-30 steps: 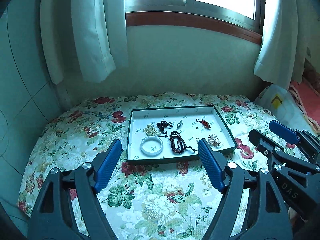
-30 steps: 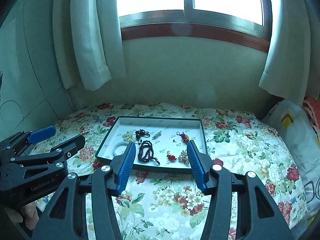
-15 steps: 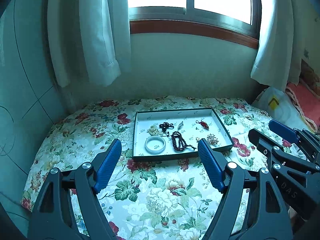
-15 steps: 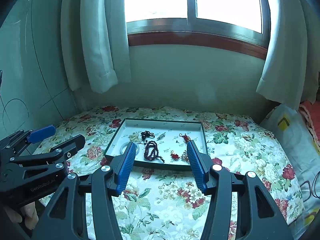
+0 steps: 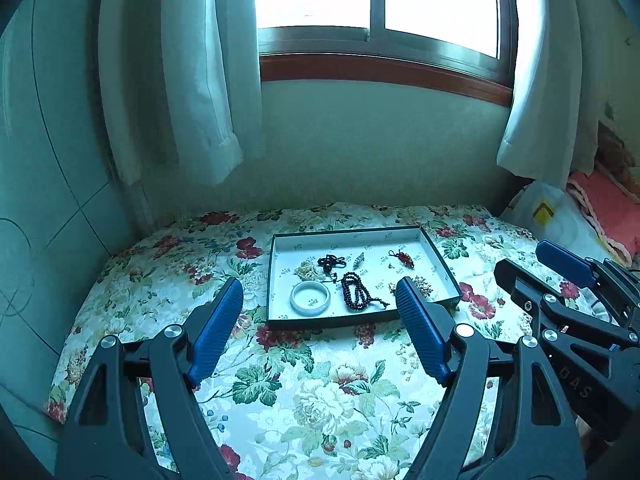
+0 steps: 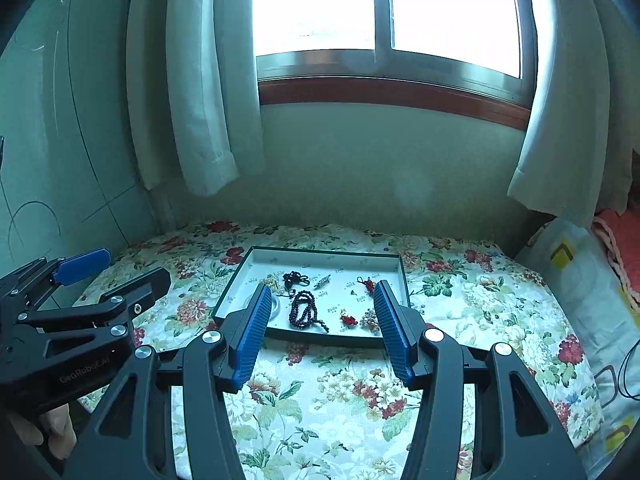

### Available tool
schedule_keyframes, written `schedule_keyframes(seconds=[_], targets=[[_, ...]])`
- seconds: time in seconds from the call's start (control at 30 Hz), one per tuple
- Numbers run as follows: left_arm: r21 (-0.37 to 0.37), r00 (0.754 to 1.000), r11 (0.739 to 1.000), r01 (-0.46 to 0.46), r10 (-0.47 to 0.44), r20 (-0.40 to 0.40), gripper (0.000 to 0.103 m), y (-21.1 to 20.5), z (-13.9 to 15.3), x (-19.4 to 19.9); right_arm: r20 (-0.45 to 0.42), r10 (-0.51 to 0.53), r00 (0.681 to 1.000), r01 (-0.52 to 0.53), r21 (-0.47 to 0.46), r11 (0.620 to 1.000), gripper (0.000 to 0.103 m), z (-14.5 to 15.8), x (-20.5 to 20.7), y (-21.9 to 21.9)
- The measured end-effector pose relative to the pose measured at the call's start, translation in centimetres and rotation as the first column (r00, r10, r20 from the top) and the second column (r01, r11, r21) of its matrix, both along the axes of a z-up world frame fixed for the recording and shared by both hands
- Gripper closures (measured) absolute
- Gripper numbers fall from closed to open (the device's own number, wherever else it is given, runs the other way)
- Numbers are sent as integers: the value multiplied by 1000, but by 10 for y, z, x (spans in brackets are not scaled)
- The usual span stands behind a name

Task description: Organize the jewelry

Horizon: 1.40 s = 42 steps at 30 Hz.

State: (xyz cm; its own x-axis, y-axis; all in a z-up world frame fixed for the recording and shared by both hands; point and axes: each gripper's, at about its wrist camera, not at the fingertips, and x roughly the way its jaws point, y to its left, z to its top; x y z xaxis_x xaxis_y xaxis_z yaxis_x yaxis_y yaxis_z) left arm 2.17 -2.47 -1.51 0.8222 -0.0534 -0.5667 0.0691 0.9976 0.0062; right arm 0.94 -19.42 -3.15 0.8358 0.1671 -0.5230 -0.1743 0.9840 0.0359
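A shallow dark-rimmed tray (image 5: 442,261) (image 6: 234,285) lies on the flowered bedspread. In it lie a white bangle (image 5: 310,299), a dark bead necklace (image 5: 355,297) (image 6: 305,310), a black cord piece (image 5: 331,261) (image 6: 295,278), a red charm (image 5: 403,258) (image 6: 367,285), a small red piece (image 6: 349,319), a pearl cluster (image 5: 307,271) and a gold cluster (image 5: 423,283) (image 6: 370,320). My left gripper (image 5: 320,300) is open and empty, short of the tray's near edge. My right gripper (image 6: 320,304) is open and empty, also held back from the tray.
The flowered bedspread (image 5: 320,380) (image 6: 480,320) fills the foreground. A wall with a window and curtains (image 5: 208,100) stands behind. A plastic bag (image 5: 548,220) (image 6: 580,280) and a pink blanket (image 5: 608,208) lie at the right. The other gripper shows in each view's side.
Both grippers have drawn back and up from the tray, which now looks smaller and farther. Both stay open. The jewelry has not moved.
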Motion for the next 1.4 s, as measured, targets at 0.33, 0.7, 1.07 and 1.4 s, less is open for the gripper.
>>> schedule_keyframes(seconds=[0.33,0.7,1.07,1.4], targets=[[1,1000,1000,0,0,1,25,0,1,0,0,1,1000,-1,0,1000,50,0,0,-1],[-1,1000,1000,0,0,0,24,1,1,-1,1,1,1000,-1,-1,1000,50,0,0,0],[1,1000,1000,0,0,0,24,1,1,-1,-2,3,1000,-3,-2,1000,50,2,0,-1],[33,1000,999,-24,23,14,9,2,2,-1,-3,4,1000,-4,-3,1000,50,2,0,0]])
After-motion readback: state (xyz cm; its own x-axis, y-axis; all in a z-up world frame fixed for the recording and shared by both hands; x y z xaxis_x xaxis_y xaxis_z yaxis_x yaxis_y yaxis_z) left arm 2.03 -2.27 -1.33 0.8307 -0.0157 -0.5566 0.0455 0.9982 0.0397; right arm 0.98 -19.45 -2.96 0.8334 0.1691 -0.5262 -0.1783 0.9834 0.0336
